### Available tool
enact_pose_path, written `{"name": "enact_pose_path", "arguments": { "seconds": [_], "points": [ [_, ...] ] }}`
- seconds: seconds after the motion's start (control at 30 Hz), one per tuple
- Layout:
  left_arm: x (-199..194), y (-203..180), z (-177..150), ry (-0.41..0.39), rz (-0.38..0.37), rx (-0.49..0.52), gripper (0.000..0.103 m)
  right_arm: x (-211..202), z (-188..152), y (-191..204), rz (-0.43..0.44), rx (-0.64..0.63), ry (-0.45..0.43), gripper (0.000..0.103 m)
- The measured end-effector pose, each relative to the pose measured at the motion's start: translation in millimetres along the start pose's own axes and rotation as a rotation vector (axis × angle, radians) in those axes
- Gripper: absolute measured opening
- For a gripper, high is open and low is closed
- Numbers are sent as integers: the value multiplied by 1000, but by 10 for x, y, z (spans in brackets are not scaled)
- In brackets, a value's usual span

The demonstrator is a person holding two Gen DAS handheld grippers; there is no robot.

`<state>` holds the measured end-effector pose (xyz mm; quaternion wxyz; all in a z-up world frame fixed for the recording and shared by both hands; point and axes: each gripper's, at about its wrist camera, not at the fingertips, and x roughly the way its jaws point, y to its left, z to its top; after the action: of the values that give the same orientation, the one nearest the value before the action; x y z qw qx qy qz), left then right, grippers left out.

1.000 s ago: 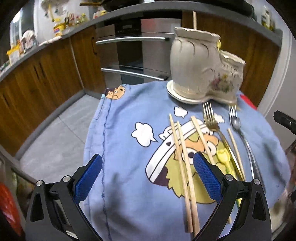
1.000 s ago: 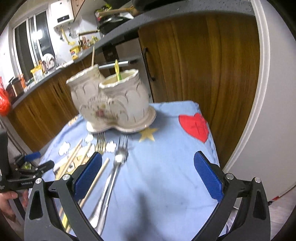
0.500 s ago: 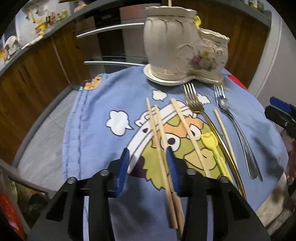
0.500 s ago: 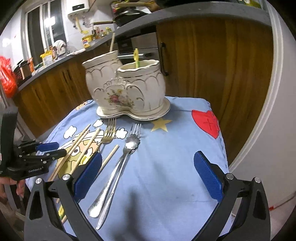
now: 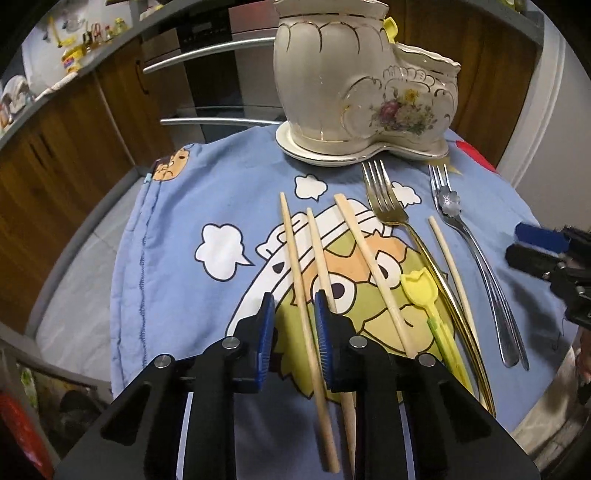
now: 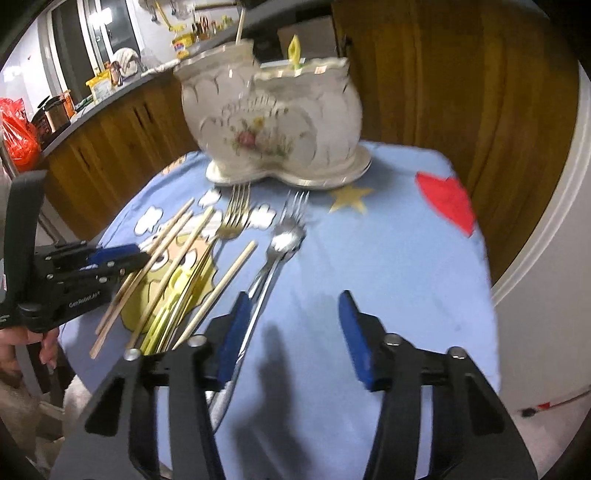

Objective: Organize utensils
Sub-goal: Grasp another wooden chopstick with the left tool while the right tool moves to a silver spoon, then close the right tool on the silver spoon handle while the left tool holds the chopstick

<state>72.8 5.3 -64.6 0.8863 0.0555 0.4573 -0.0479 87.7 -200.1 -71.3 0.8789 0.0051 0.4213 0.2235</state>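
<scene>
Several wooden chopsticks point(image 5: 364, 254) lie on the blue cartoon cloth point(image 5: 177, 229) with a gold fork point(image 5: 384, 199), a silver fork and spoon point(image 5: 448, 199) and a yellow tulip pick point(image 5: 421, 288). My left gripper point(image 5: 293, 295) hangs low over the leftmost chopstick point(image 5: 291, 243). Its jaws are closing with that stick between them, and a gap shows on both sides. My right gripper point(image 6: 293, 295) is closing too, with only cloth in the middle. The silver handles point(image 6: 266, 280) run under its left pad. Behind stands the cream two-pot ceramic holder point(image 6: 273, 122).
The holder has a chopstick point(image 6: 240, 27) in one pot and a yellow pick point(image 6: 294, 48) in the other. Wooden cabinets point(image 6: 424, 74) and an oven front point(image 5: 214, 74) stand behind the small table. The cloth drops off at the left and near edges. A hand point(image 6: 22, 343) holds the left gripper.
Both pairs of jaws have narrowed from wide open. The left gripper came down and forward so the leftmost chopstick sits between its pads. The right gripper dropped closer to the cloth.
</scene>
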Motion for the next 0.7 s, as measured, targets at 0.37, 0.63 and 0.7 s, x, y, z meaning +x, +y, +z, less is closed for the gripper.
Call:
{"name": "enact_pose_path", "arguments": {
  "seconds": [0.37,0.63,0.7],
  "points": [
    [-25,37,-32,-12,-12,-13,6,125,40,114,-29,-52,55,27],
    [-34,67,-36,-17,-24,-22,6,142,86,56,-42,-37,76,23],
    [-34,69,-38,-20,-27,-24,6,144,107,69,-34,-33,71,23]
  ]
}}
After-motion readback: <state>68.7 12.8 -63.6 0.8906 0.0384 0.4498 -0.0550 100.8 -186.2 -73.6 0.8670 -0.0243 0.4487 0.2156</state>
